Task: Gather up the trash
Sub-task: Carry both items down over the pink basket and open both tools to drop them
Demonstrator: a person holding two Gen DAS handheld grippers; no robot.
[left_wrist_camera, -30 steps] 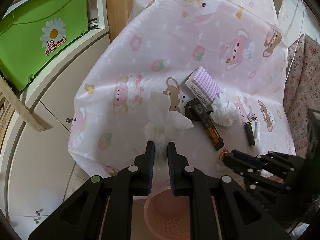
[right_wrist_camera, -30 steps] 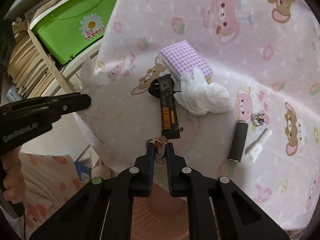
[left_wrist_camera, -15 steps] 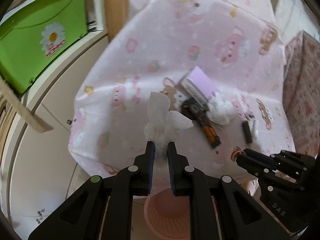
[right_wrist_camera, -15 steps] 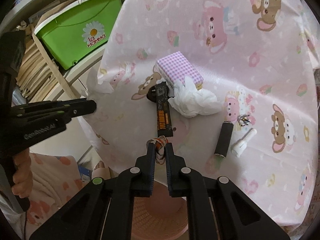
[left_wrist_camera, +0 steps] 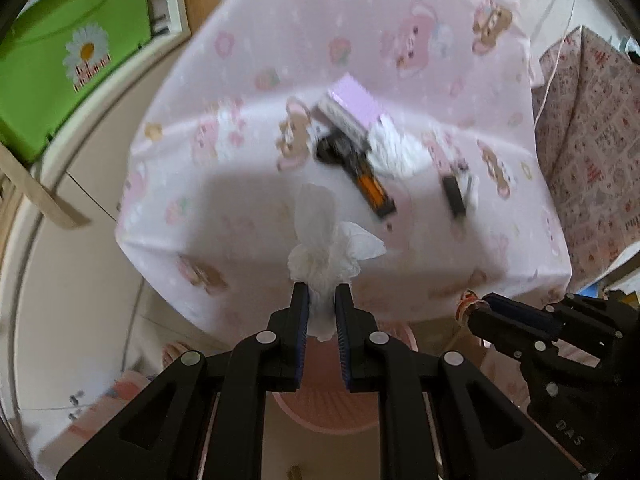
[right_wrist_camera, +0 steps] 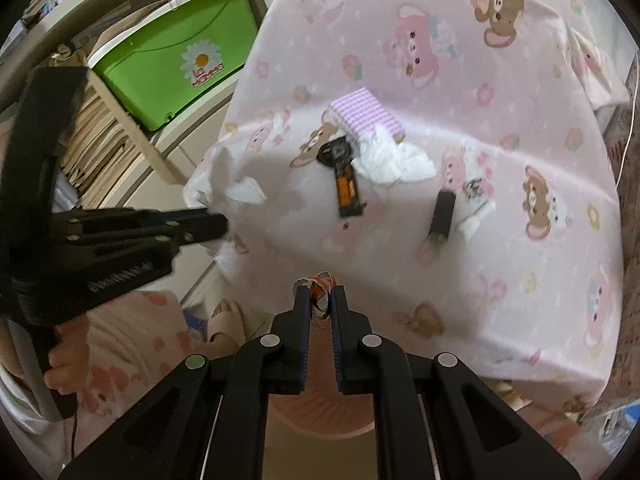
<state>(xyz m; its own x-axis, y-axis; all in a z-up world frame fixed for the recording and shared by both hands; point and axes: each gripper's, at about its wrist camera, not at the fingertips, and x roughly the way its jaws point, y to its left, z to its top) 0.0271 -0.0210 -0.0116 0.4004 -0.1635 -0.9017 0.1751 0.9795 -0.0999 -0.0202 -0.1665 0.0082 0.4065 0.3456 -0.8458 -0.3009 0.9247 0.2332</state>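
Observation:
My left gripper (left_wrist_camera: 321, 294) is shut on a crumpled white tissue (left_wrist_camera: 326, 240), held above the front edge of the pink-clothed table (left_wrist_camera: 248, 208). My right gripper (right_wrist_camera: 320, 294) is shut on a small orange-and-white wrapper (right_wrist_camera: 320, 292); it also shows at the lower right of the left wrist view (left_wrist_camera: 478, 312), wrapper (left_wrist_camera: 466, 302) at its tip. A pink ribbed bin (left_wrist_camera: 328, 404) sits on the floor under both grippers, its rim (right_wrist_camera: 320, 412) partly hidden by the fingers. On the cloth lie another crumpled tissue (right_wrist_camera: 394, 158), a black-and-orange wrapper (right_wrist_camera: 346, 184) and a black tube (right_wrist_camera: 442, 216).
A lilac checked box (right_wrist_camera: 366, 112) and a small white piece (right_wrist_camera: 476, 216) lie on the cloth. A green storage box (right_wrist_camera: 176, 68) sits on shelving at the left. A person's hand (right_wrist_camera: 60, 360) holds the left tool; a slippered foot (right_wrist_camera: 222, 322) stands by the bin. Patterned fabric (left_wrist_camera: 596, 152) hangs at right.
Both grippers have drawn back from the table with their pieces, so the cloth and its objects look farther away. The right gripper has also risen a little. The bin shows more beneath them.

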